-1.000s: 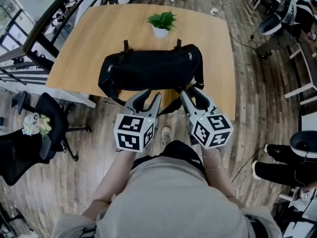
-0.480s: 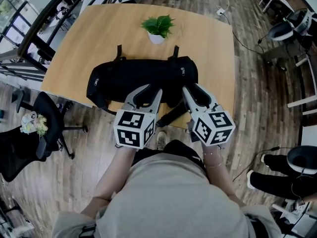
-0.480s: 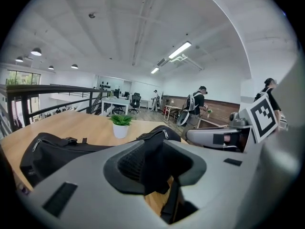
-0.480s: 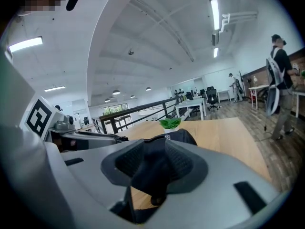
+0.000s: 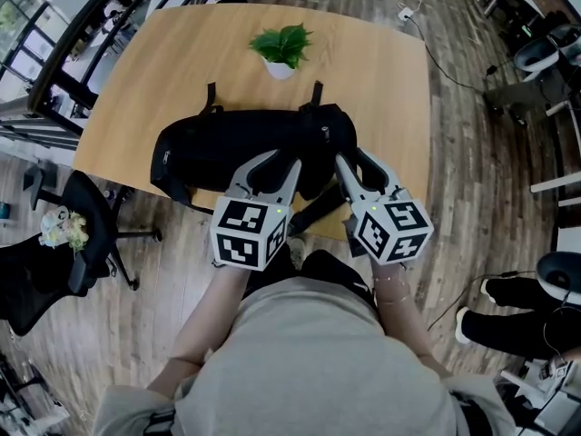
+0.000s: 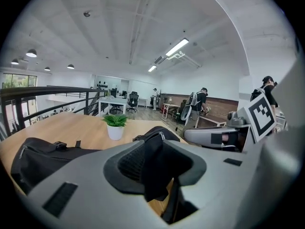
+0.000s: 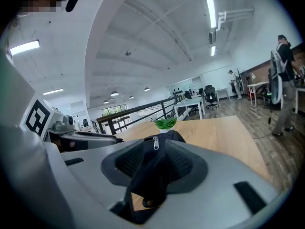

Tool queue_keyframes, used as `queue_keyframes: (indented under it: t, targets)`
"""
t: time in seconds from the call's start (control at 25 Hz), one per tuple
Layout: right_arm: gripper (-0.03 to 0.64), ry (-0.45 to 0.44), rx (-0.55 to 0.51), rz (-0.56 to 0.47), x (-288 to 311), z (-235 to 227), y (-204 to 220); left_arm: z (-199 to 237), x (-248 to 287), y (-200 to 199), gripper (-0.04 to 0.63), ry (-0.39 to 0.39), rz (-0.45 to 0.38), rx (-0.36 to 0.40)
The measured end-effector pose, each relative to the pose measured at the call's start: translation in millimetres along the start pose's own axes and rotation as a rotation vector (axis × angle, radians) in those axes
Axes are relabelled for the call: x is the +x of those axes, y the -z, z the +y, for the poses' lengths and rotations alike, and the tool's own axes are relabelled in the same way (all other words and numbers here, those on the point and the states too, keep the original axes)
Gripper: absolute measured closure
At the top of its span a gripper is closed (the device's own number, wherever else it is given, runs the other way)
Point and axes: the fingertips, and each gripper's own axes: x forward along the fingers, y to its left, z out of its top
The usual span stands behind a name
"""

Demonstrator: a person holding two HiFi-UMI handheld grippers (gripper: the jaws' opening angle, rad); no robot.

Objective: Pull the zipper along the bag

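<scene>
A black duffel bag [image 5: 241, 139] lies lengthwise on the wooden table [image 5: 145, 62]. My left gripper [image 5: 277, 163] hovers open over the bag's near side, towards its right end. My right gripper [image 5: 359, 160] is open beside it, at the bag's right end above a hanging strap [image 5: 313, 212]. In the left gripper view, the left gripper [image 6: 155, 161] frames the bag's end [image 6: 157, 135] between its spread jaws. In the right gripper view, the right gripper [image 7: 155, 168] frames dark fabric and a silver zipper pull [image 7: 155, 142]. Neither gripper's pads press on anything that I can see.
A small potted plant [image 5: 280, 48] stands on the table beyond the bag. A black office chair [image 5: 91, 234] is on the floor at the left, below the table's near edge. More desks, chairs and people stand far back in the room.
Both grippers have moved forward together, from the table's near edge to over the bag's near side. Their jaws stand as wide as before. The bag has not shifted on the table.
</scene>
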Motion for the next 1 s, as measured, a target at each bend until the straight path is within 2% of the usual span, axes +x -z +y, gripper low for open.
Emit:
queue_keyframes:
  t: [0.6, 1.0]
  targets:
    - [0.474, 0.08, 0.064, 0.023, 9, -17, 0, -7, 27, -8, 0.466, 0.13, 0.052, 0.027]
    - [0.462, 0.089, 0.137, 0.036, 27, -26, -2, -19, 47, -11, 0.466, 0.238, 0.117, 0.139]
